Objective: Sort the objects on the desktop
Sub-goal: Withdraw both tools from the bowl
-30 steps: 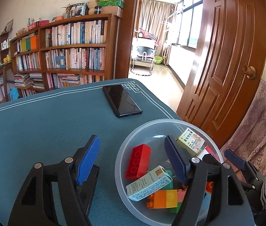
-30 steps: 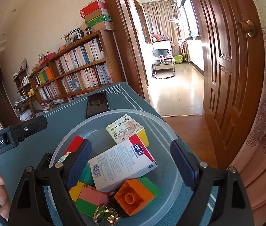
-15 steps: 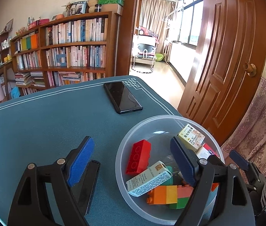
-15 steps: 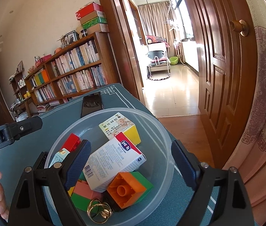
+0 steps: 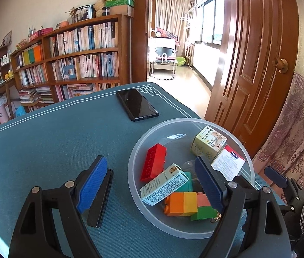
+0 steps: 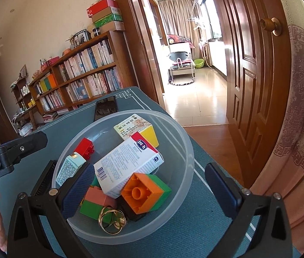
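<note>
Released just now into the translucent round plastic bowl [image 6: 186,150] on the teal desk [image 5: 44,150]: white medicine carton [image 6: 128,165], right tool [image 6: 149,189] opening wide and empty (left tool [image 5: 152,185] wide too), black harmonica [image 5: 101,200] probably next.

Both wrist views look forward and down from close above the surface [image 5: 44,142], sharing the clear plastic bowl [image 5: 246,161] [image 6: 186,150], bookshelf [image 5: 83,51] and doorway.

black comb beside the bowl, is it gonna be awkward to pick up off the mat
The black comb looks thin, stiff and light, so it should lift easily once gripped. It lies flat on the mat, so getting under it may be fiddly. Its fine teeth could snag or flex if squeezed.
</note>
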A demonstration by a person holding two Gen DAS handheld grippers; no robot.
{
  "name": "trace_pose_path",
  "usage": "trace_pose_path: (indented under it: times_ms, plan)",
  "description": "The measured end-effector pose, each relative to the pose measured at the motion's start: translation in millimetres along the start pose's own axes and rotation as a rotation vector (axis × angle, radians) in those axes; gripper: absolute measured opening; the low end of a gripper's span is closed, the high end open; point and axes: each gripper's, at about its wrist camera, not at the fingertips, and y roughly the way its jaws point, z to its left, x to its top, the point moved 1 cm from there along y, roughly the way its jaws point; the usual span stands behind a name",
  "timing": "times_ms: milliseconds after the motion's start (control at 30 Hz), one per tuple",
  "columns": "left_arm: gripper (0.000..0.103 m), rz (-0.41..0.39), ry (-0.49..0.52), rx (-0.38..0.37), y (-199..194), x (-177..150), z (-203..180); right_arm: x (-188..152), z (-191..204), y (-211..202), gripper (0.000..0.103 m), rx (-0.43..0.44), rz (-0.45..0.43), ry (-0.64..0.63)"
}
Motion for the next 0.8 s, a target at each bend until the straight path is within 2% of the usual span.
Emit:
trace_pose_path:
  times_ms: [67, 167, 300, 400, 600, 800]
  plan:
    - [0.087, 0.001, -0.007, -0.003, -2.8, -3.4, -1.3, -3.2, -2.1, -4.4, 0.103, -0.006, 0.006, -0.003]
    - [0.096, -0.001, -0.028, -0.032, -7.8, -8.3, -2.5, -8.6, -4.7, -8.7, 0.103, -0.026, 0.02, -0.013]
    - [0.098, -0.012, -0.03, -0.028, -15.0, -14.2, -7.8, -16.6, -6.5, -11.0, 0.103, -0.05, 0.051, -0.033]
    - [0.098, -0.031, -0.043, 0.0, -21.2, -17.1, -11.1, -21.6, -7.9, -12.5, 0.103, -0.052, 0.068, -0.037]
    - [0.098, -0.128, -0.039, 0.154, -41.0, -17.3, -10.6, -25.6, -9.0, -18.4, 0.103, -0.057, 0.073, -0.046]
    - [0.098, -0.132, -0.076, 0.133, -46.9, -19.0, -4.4, -25.6, -7.8, -26.4, 0.103, -0.046, 0.07, -0.057]
